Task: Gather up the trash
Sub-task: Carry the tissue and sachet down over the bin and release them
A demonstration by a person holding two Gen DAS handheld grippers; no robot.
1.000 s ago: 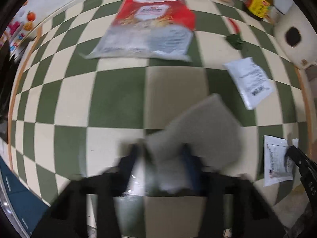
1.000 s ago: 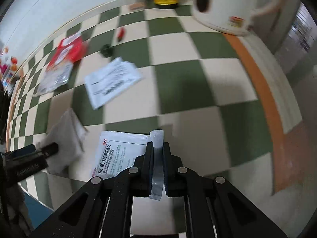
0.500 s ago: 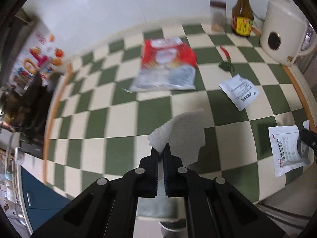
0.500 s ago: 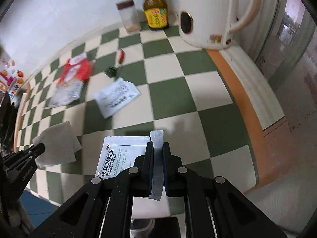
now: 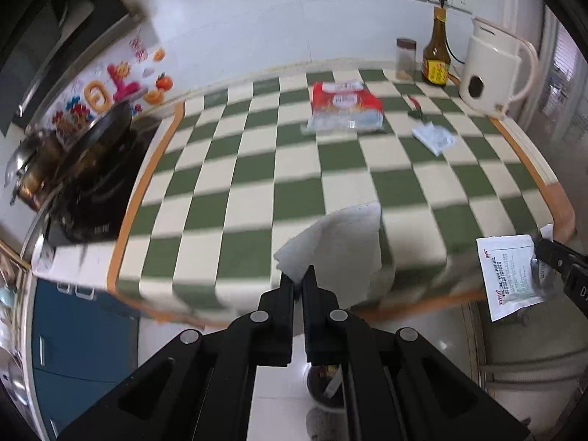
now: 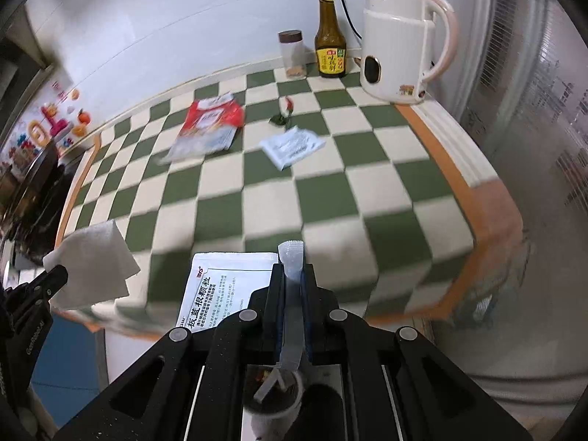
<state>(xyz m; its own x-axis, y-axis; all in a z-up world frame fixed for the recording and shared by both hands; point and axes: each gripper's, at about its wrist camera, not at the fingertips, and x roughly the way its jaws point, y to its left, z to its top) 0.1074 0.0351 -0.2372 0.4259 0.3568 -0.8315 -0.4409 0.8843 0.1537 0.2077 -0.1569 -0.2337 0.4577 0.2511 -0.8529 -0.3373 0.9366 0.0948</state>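
Observation:
My left gripper (image 5: 298, 275) is shut on a white paper napkin (image 5: 338, 242), held in the air off the counter's front edge; the napkin also shows in the right wrist view (image 6: 92, 264). My right gripper (image 6: 292, 268) is shut on a white medicine sachet (image 6: 224, 286) by its torn edge, also past the counter edge; the sachet shows in the left wrist view (image 5: 509, 275). A small trash bin (image 6: 273, 400) stands on the floor below both grippers and also shows in the left wrist view (image 5: 325, 386). On the counter lie a red snack bag (image 6: 209, 125), a white packet (image 6: 292, 146) and a chili scrap (image 6: 284, 112).
The green checkered counter (image 6: 330, 191) has an orange rim. At its back stand a white kettle (image 6: 398, 47), a brown sauce bottle (image 6: 329, 44) and a spice jar (image 6: 292, 55). A stove with a dark pan (image 5: 92, 147) is at the left. A blue cabinet (image 5: 77, 330) is below.
Both grippers have pulled back and up from the counter with the napkin and the sachet, which now hang beyond the front edge above the floor bin.

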